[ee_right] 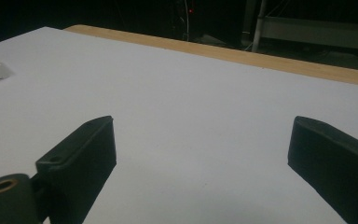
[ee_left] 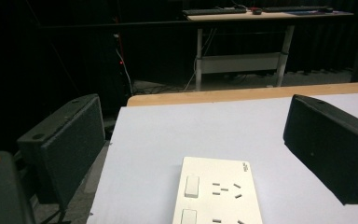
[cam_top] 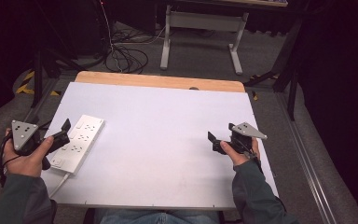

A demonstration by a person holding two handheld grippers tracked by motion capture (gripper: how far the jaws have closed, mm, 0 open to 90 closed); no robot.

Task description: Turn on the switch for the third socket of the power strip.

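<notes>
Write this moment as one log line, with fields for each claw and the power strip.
left claw: open, at power strip, not gripping | right claw: open, over bare white board | power strip: flat, at board's left edge

Power strip (cam_top: 77, 142): smooth white plastic. Desk (cam_top: 168, 140): matt white top, wood far edge. Jaws: matt black, grainy pads.

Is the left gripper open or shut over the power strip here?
Open. The left gripper has its jaws standing wide apart, with the white power strip lying flat on the table between and below them, untouched.
</notes>
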